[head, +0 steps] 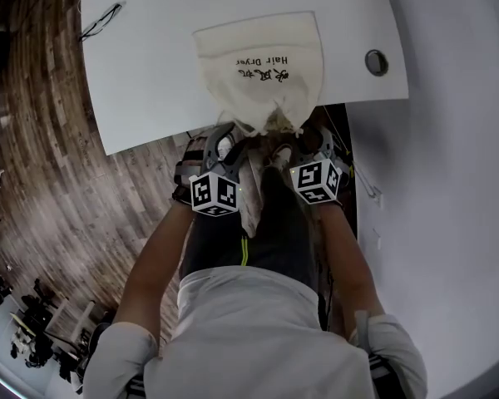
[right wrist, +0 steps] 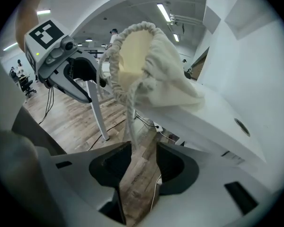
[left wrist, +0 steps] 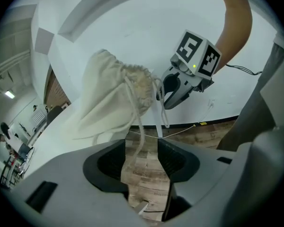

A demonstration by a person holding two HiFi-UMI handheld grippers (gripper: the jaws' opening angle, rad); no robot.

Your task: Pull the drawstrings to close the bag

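A wood-plank floor (head: 41, 156) fills the left of the head view, and a white surface (head: 150, 73) lies across the far part of it. The person (head: 258, 331), in a white top, stands at the near edge of the surface with both arms stretched forward.

A cream cloth bag (head: 262, 65) with dark print lies flat on the surface, right of its middle. Its closed end points far. Its gathered mouth hangs over the near edge, puckered but not drawn fully shut, so the pale inside still shows in the right gripper view.

Both grippers sit just below that edge, near the mouth and side by side. The left gripper (left wrist: 142, 148) has its jaws wide apart. The left drawstring (left wrist: 138, 124) drops from the mouth straight down through the gap, clear of both pads. The right gripper (right wrist: 144, 150) is likewise spread wide. The right drawstring (right wrist: 131, 112) runs down into its gap, close by one pad, and whether it touches that pad I cannot tell. Neither gripper clamps anything.

A round grommet hole (head: 376, 61) sits in the surface to the right of the bag. A thin black cable (head: 100, 21) lies at the far left corner.
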